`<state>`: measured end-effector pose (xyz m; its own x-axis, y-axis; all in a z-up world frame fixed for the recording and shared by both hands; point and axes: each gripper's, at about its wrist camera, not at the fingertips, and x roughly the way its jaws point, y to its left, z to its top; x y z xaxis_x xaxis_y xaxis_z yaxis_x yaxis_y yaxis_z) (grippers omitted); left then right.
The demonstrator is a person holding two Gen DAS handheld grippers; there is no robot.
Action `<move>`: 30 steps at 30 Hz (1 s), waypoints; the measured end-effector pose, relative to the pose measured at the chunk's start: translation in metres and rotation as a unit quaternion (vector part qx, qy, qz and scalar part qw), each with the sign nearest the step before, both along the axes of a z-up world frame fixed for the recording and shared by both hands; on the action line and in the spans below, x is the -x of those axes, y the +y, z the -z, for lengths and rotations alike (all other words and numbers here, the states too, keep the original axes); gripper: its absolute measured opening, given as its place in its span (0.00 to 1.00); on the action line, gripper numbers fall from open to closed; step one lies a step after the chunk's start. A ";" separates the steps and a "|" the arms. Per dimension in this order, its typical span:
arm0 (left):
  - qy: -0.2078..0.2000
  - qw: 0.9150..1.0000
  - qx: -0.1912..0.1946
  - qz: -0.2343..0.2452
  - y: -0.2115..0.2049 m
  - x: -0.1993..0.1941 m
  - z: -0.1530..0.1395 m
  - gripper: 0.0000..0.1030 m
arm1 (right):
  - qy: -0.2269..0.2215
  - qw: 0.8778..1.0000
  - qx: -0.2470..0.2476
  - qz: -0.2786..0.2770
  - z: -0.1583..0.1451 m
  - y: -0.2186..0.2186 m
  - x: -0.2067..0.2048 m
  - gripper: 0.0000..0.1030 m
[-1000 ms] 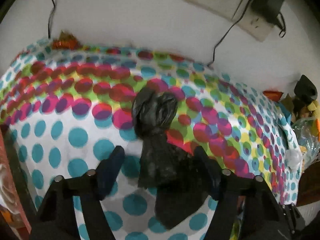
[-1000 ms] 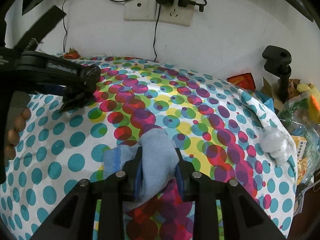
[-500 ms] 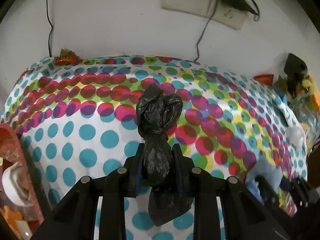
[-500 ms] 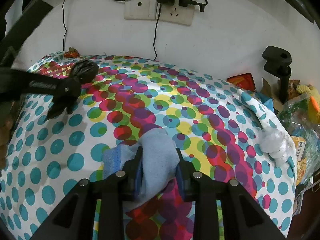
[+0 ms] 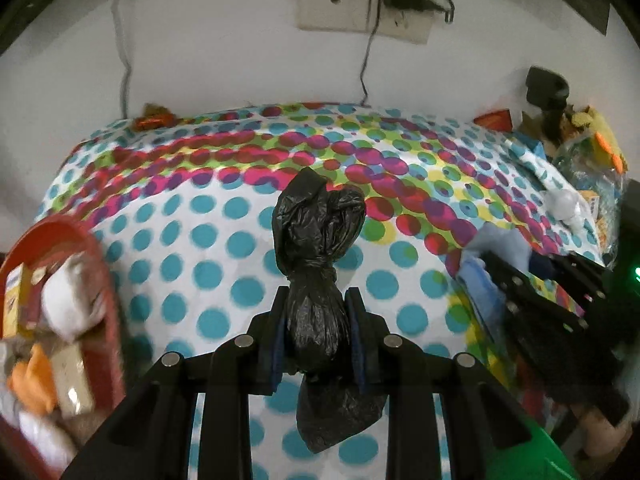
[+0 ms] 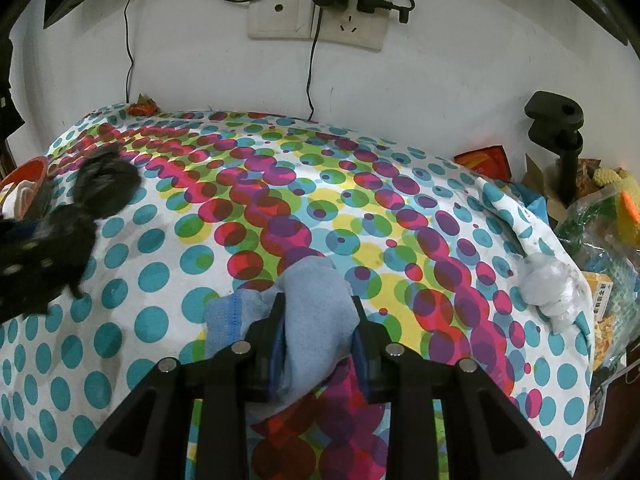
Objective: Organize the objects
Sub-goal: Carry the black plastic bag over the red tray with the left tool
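Left wrist view
Left hand-held gripper (image 5: 316,330): clamped on the knotted black plastic bag (image 5: 318,236), pads pressing its tied neck.
Black plastic bag: lifted off the dotted cloth on the tabletop (image 5: 208,248); bulging end ahead of the fingers, tail hanging below them.
Red basket (image 5: 100,264): past the tabletop's left edge, with cartons and white items inside.
Right hand-held gripper (image 5: 516,276): at the right edge, blurred.

Right wrist view
Right hand-held gripper (image 6: 318,332): closed narrow on the light blue cloth (image 6: 312,304).
Light blue cloth: bunched on the tabletop (image 6: 400,216) near its front edge.
White crumpled bag (image 6: 548,288): at the right edge.
Left hand-held gripper (image 6: 44,236): blurred, over the left edge.
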<state>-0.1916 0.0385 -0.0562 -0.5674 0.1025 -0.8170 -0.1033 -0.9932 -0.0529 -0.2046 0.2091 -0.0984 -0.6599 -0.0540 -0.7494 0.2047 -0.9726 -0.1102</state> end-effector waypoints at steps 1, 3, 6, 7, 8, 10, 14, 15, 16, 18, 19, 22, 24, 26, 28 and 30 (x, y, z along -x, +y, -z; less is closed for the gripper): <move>0.000 1.000 -0.001 -0.006 -0.003 -0.008 -0.004 0.24 | 0.000 1.000 -0.001 0.000 0.000 -0.001 0.000 0.29; 0.002 1.000 -0.004 -0.025 -0.011 -0.022 -0.012 0.23 | 0.000 1.000 -0.001 0.000 0.000 0.000 0.000 0.29; 0.028 0.998 0.011 -0.050 -0.023 -0.044 -0.029 0.23 | 0.001 1.000 -0.002 0.000 0.000 -0.001 0.000 0.29; 0.035 0.998 0.020 -0.055 -0.026 -0.049 -0.034 0.24 | 0.001 1.000 -0.003 0.000 0.000 0.000 0.000 0.29; 0.040 0.997 0.026 -0.057 -0.030 -0.054 -0.040 0.24 | 0.001 1.000 -0.004 0.000 0.000 0.000 0.000 0.29; 0.045 0.997 0.030 -0.060 -0.036 -0.060 -0.050 0.24 | 0.001 1.000 -0.004 0.000 0.000 -0.001 0.000 0.29; 0.052 0.995 0.022 -0.079 -0.052 -0.067 -0.064 0.24 | 0.001 1.000 -0.006 0.000 0.000 -0.001 0.000 0.29; 0.052 0.995 0.022 -0.083 -0.055 -0.069 -0.066 0.24 | 0.001 1.000 -0.007 0.000 0.000 -0.001 0.000 0.29; 0.051 0.995 0.026 -0.087 -0.058 -0.071 -0.067 0.24 | 0.001 1.000 -0.006 0.000 0.000 -0.001 0.000 0.29; 0.052 0.994 0.027 -0.097 -0.065 -0.073 -0.070 0.24 | 0.002 1.000 -0.007 0.000 0.000 -0.001 0.000 0.29; 0.052 0.994 0.023 -0.097 -0.069 -0.074 -0.071 0.24 | 0.002 1.000 -0.008 0.000 0.000 -0.002 0.000 0.29; 0.045 0.993 0.022 -0.111 -0.082 -0.077 -0.072 0.24 | 0.002 1.000 -0.010 0.000 -0.001 -0.002 0.000 0.29; 0.044 0.992 0.026 -0.118 -0.090 -0.078 -0.073 0.24 | 0.002 1.000 -0.010 0.000 -0.001 -0.002 0.000 0.29; 0.041 0.991 0.030 -0.127 -0.099 -0.078 -0.072 0.25 | 0.002 1.000 -0.010 0.000 -0.001 -0.002 0.000 0.29; 0.039 0.989 0.028 -0.137 -0.111 -0.079 -0.072 0.25 | 0.002 1.000 -0.010 0.000 0.000 -0.002 0.000 0.29; 0.034 0.988 0.024 -0.151 -0.125 -0.080 -0.071 0.25 | 0.002 1.000 -0.010 0.000 0.000 -0.002 0.000 0.29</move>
<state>-0.1117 -0.0865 0.0145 -0.6205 -0.1178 -0.7753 0.1970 -0.9804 -0.0086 -0.2049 0.2071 -0.0980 -0.6636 -0.0379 -0.7472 0.2036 -0.9702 -0.1316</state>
